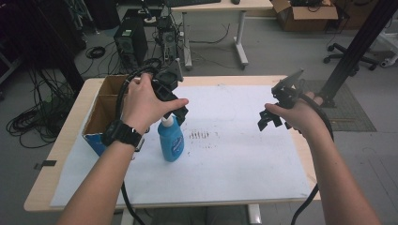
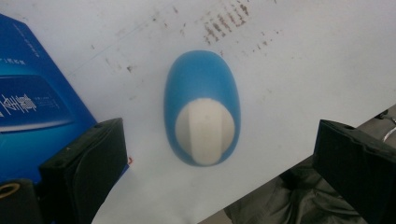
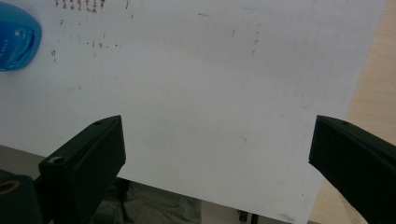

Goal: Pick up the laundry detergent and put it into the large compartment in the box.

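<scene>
At the far left stood the cardboard box (image 1: 104, 108), open on top, with a blue printed side (image 2: 32, 112) that lay just beside the left finger in the left gripper view. It seemed to be there as a container, either the source or the destination of the bottle.

The left gripper (image 1: 174, 101) hung directly above the blue bottle (image 1: 171, 139), pointing downward. Its fingers (image 2: 88, 163) were spread wide, and the bottle with its white cap (image 2: 205, 130) sat between them but lower, not touched by either one. I judge this pose as the moment just around a grasp from the top: the bottle stood upright on the counter, so that the cap offered itself to the fingers.

To the right of the bottle, some brown stains (image 1: 201, 136) marked the white sheet (image 1: 244, 164) which covered the counter (image 1: 61, 154); the sheet probably protected the wood and gave a plain background.

Further right, the right gripper (image 1: 271, 118) was held well apart from the bottle, above bare sheet near the edge. Its fingers (image 3: 84, 163) were also wide and held nothing; it appeared to wait out of the way.

Behind the counter the room was a workshop: a grey floor, a computer tower (image 1: 130, 40) with many cables, a second desk (image 1: 220, 7), a cardboard carton (image 1: 305, 14) and an office chair base (image 1: 349, 58).
</scene>
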Available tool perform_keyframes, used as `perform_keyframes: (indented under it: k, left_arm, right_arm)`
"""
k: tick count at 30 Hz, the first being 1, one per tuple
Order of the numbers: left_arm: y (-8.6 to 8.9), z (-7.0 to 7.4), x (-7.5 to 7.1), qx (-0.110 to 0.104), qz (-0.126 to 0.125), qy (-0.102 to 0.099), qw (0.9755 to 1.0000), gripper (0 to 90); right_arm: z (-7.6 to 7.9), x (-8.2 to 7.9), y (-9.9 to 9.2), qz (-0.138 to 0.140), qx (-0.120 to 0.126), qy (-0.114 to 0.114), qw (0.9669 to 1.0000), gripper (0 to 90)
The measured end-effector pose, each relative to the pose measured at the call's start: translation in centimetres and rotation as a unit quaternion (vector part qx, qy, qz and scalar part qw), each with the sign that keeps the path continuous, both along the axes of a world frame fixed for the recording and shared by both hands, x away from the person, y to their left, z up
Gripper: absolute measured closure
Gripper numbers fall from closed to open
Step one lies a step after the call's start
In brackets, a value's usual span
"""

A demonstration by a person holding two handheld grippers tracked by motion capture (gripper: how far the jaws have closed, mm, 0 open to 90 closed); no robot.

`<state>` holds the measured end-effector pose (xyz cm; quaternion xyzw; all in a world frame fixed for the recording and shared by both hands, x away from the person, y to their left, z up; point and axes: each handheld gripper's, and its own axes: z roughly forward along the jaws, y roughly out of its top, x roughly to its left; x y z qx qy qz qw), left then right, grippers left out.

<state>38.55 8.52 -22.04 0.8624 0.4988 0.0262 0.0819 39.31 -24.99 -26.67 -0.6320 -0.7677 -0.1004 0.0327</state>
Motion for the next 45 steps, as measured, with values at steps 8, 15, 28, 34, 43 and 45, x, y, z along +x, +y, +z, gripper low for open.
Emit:
perform_keyframes:
  k: [8,15,28,34,43,45]
  left_arm:
    - [-0.2,-1.5,0.3,0.000,0.000,0.004,1.0000,3.7]
    - [-0.2,-2.8,0.6,0.002,0.002,0.010,0.9999,3.9]
    - [-0.1,-4.5,1.0,0.015,0.009,0.015,0.9997,3.9]
    - [-0.2,-5.1,1.0,0.023,0.013,0.015,0.9996,3.9]
    - [-0.4,-6.2,0.9,0.035,0.014,0.019,0.9991,4.0]
    - [-0.4,-6.3,0.9,0.036,0.014,0.021,0.9990,4.1]
  right_arm:
    - [-0.5,0.0,-0.1,0.000,0.001,0.002,1.0000,3.7]
    - [-1.0,0.0,-0.2,0.001,0.003,0.005,1.0000,3.7]
    - [-1.7,0.1,-0.5,-0.003,0.001,0.009,1.0000,3.7]
    - [-2.0,0.1,-0.5,0.001,0.003,0.009,1.0000,3.8]
    - [-2.2,0.1,-0.4,0.002,0.002,0.010,0.9999,3.8]
    - [-2.2,0.1,-0.4,0.002,0.002,0.011,0.9999,3.8]
